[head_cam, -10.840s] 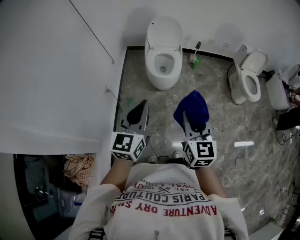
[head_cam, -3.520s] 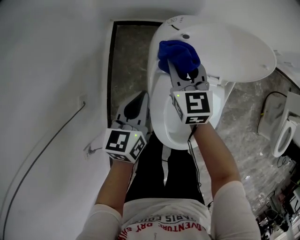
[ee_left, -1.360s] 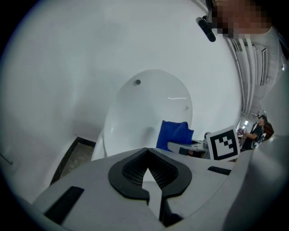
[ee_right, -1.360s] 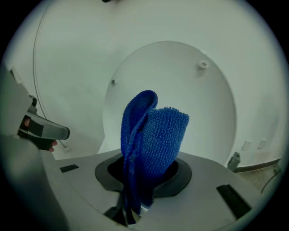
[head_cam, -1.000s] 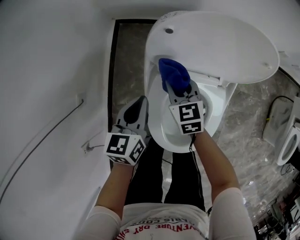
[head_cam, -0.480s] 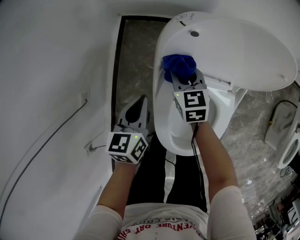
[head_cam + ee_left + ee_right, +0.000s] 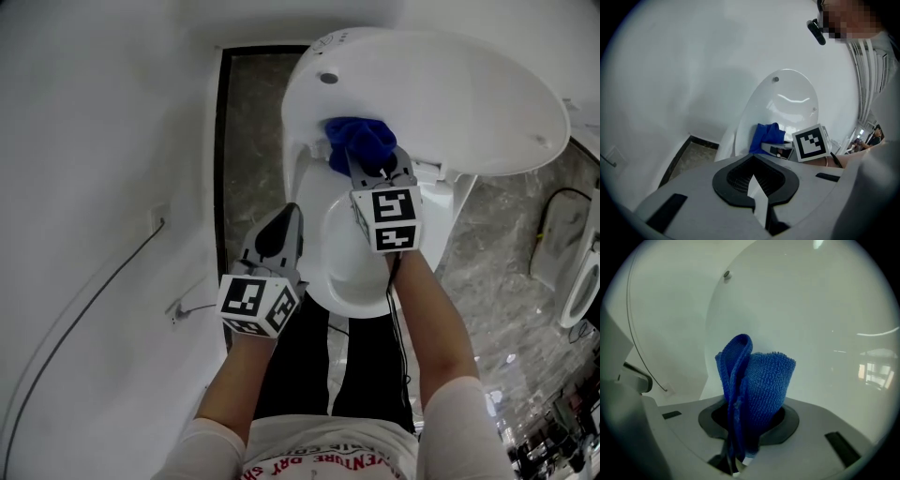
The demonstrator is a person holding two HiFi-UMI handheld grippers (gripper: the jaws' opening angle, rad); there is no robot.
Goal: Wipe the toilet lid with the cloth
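Wiping seems under way: right hand-held gripper (image 7: 367, 161) clamps the blue cloth (image 7: 359, 139) at the raised toilet lid's (image 7: 450, 94) lower inner face. Left hand-held gripper (image 7: 289, 216), closed on nothing, hangs below the lid. Next move: sweep the cloth across it, pressing steadily.

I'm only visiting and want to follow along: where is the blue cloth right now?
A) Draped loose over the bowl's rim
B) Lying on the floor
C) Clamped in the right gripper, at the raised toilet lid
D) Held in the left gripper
C: the blue cloth sticks up from between the jaws of the right gripper, in front of the raised toilet lid, while the left gripper is shut on nothing.
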